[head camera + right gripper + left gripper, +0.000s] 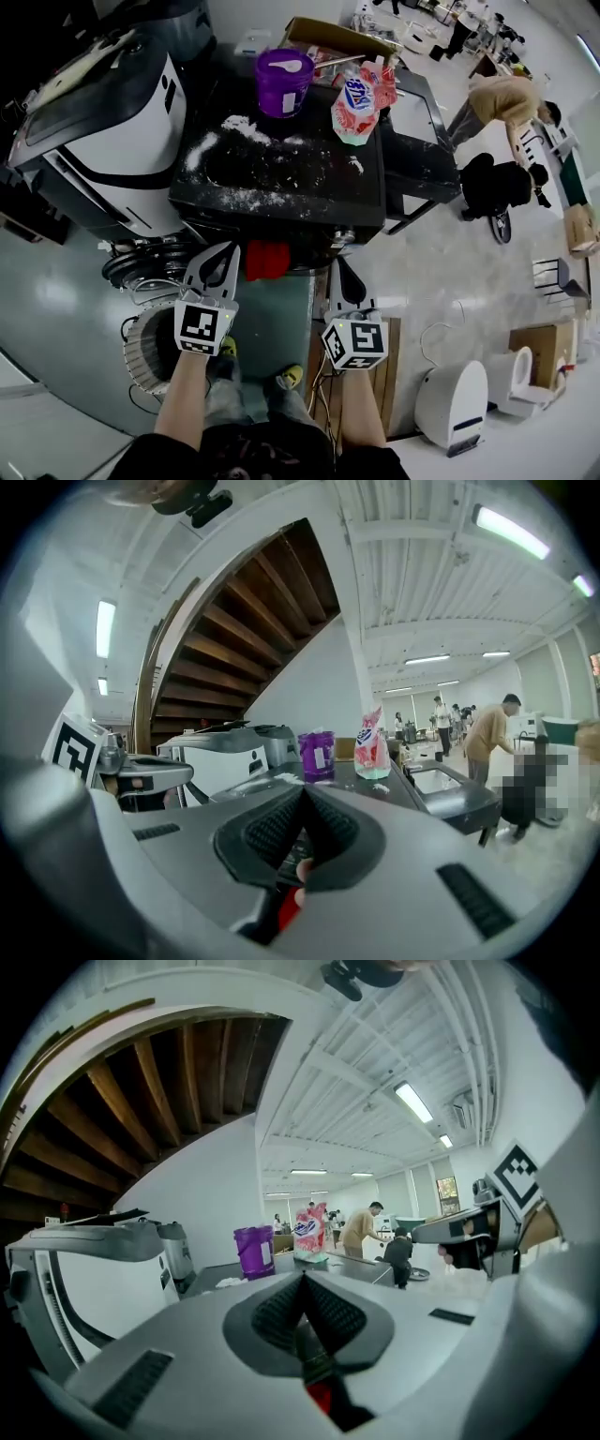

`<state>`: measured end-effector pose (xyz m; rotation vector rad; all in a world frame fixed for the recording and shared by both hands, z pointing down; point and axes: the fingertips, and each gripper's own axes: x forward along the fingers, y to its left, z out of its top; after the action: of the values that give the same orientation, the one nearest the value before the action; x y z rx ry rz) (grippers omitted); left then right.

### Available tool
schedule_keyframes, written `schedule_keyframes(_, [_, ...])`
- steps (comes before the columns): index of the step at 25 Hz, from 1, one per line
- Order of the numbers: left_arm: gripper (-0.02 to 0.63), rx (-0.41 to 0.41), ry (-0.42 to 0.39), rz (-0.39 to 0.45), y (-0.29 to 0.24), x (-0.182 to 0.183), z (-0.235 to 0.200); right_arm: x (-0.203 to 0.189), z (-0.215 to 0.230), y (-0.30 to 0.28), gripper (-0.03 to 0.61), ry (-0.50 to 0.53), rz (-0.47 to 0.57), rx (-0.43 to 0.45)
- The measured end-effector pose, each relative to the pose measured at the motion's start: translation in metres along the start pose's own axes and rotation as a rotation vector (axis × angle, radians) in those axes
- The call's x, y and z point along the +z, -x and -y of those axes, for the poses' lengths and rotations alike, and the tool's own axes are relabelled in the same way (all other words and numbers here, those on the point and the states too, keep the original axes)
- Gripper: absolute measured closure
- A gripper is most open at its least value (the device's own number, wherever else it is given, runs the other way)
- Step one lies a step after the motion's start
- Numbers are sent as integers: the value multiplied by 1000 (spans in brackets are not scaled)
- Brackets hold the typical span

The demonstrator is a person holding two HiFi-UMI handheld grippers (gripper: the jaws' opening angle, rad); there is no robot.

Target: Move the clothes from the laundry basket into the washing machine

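Left claw [228, 247]: jaws pressed fully together, nothing seen gripped. Right claw [337, 264]: likewise closed tight, nothing seen gripped. Both were held side by side, near level, before black worktop [309, 192]. Round white slatted laundry basket [139, 361] stood on floor beneath left forearm. Crumpled red cloth [267, 261] was at worktop's front edge, between claw tips, nearer left; contact with either not discernible. White powder [239, 127] lay scattered on worktop. Purple plastic tub [283, 82] and pink-and-white bag [361, 108] stood at far edge. White machine with dark lid [112, 141] stood left. Person in beige top [502, 98] was beyond.

The red garment [267, 260] hangs bunched before the washing machine [281, 178].
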<state>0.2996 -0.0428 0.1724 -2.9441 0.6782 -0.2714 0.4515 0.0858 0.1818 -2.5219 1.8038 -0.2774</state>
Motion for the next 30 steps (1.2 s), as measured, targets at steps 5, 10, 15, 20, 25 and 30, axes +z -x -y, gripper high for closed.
schedule_keyframes(5, [603,-3,7,10,11,35,-4,38,1,14,577,6,18,-8])
schedule_keyframes(10, [603,1,38,32,26,68,-8,65,-2,30,577,16,27,-13])
schedule_keyframes(15, [603,15,36,50,41,92,-14,85,-3,43,577,4,43,-18])
schedule_keyframes(20, [603,36,34,62,54,108,-17,99,-3,52,577,6,47,-8])
schedule_keyframes(25, [603,53,15,58,60,117,-18,107,3,60,577,9,55,-10])
schedule_keyframes(30, [603,71,15,63,62,121,-21,114,16,64,577,26,61,-22])
